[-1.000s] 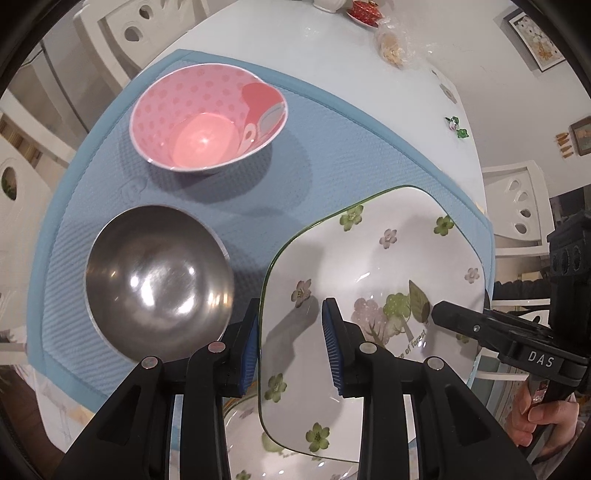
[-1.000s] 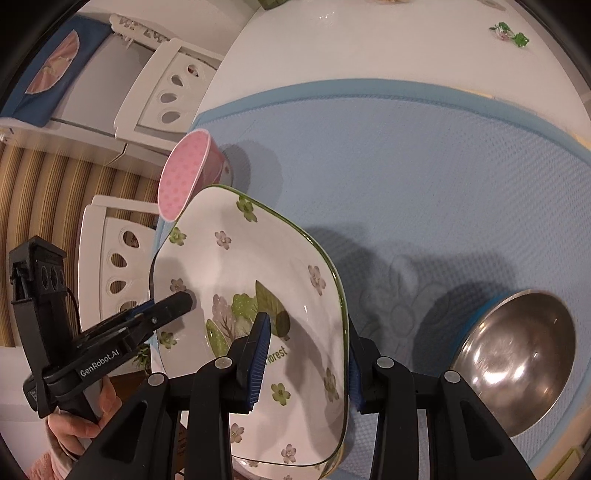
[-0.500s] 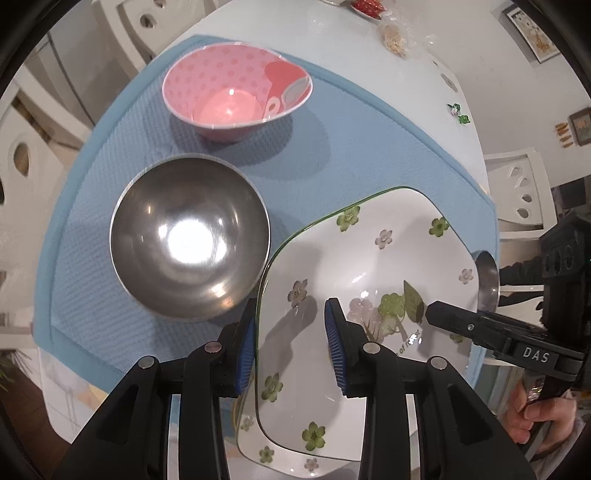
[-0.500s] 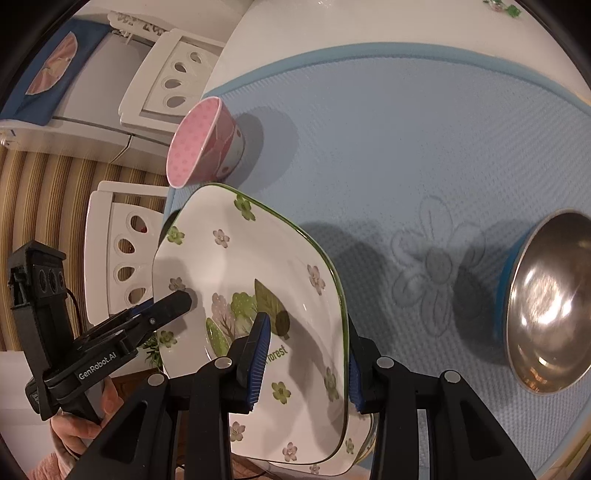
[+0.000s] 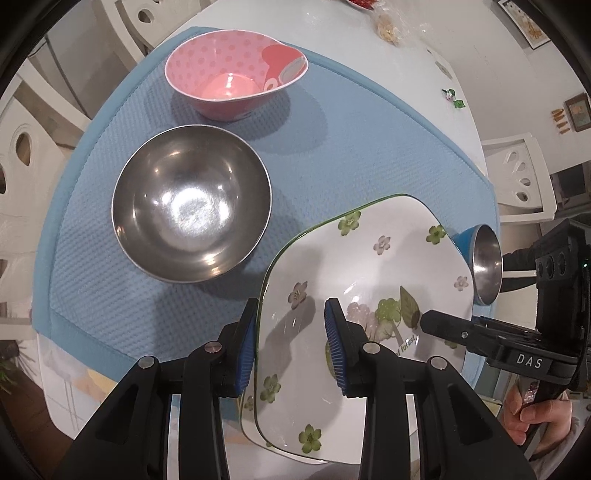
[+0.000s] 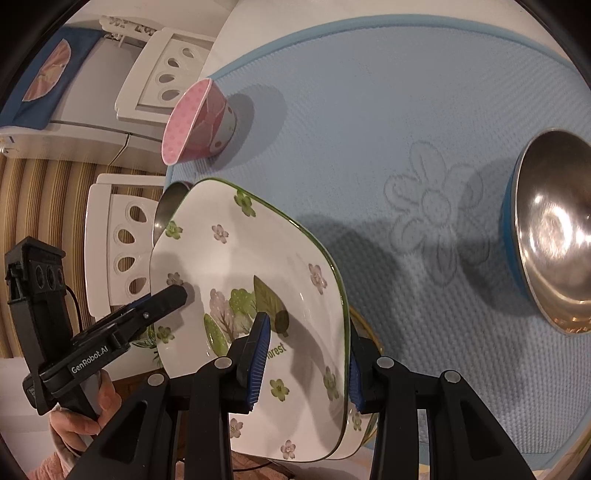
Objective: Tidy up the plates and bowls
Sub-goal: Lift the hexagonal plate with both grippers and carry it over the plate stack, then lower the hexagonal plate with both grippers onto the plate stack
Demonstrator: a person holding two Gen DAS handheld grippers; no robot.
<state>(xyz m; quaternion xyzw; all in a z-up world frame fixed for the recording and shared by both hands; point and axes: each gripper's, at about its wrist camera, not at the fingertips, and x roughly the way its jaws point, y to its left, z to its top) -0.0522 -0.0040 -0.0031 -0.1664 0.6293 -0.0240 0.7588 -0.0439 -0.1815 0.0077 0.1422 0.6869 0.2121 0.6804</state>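
Note:
A white square plate with green and pink flowers (image 5: 373,258) is held by both grippers at opposite rims, above a second floral plate (image 5: 251,428) whose edge shows beneath. My left gripper (image 5: 291,347) is shut on its near rim. My right gripper (image 6: 306,354) is shut on the other rim; the plate also shows in the right wrist view (image 6: 236,266). A large steel bowl (image 5: 190,206) and a pink dotted bowl (image 5: 232,74) stand on the blue mat (image 5: 351,147). A small steel bowl with blue outside (image 6: 550,229) stands to the right.
The mat lies on a white table (image 5: 303,26) with small items at the far end. White chairs (image 6: 118,240) stand around the table. The table's near edge is just below the plates.
Both grippers and the plate they hold have pulled back toward the table's near edge and come over the second floral plate. The bowls have not moved.

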